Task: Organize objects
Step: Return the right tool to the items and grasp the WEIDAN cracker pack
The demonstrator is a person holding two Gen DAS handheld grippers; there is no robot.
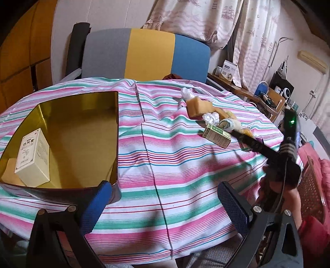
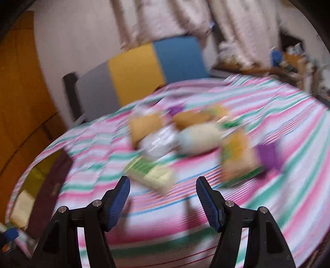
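- Left gripper: jaws spread wide over the striped tablecloth; nothing between the blue pads; the left pad sits just in front of the near rim of the gold tin.
- Gold tin: open-topped, on the cloth at the left; one cream carton stands inside against the near-left wall; a flat tan item lies beneath or beside it, identity unclear; the rest of the tin floor is bare metal.
- Right gripper: jaws well apart, holding nothing; it hangs above the cloth just short of the green-and-cream box.
- Loose items, right of centre, well apart from the tin: green-and-cream box nearest; then a clear plastic bundle, a rolled pale cloth, a tan block; all clustered, several touching.
- Right view only, heavily blurred: a purple item and an orange-and-green packet at the heap's right side; the tin shows only as a dark wall at far left.
- Left view only: the tin's interior; the right gripper's black body reaching over the heap.
- Beyond the table: a grey, yellow and blue chair back; curtains behind.
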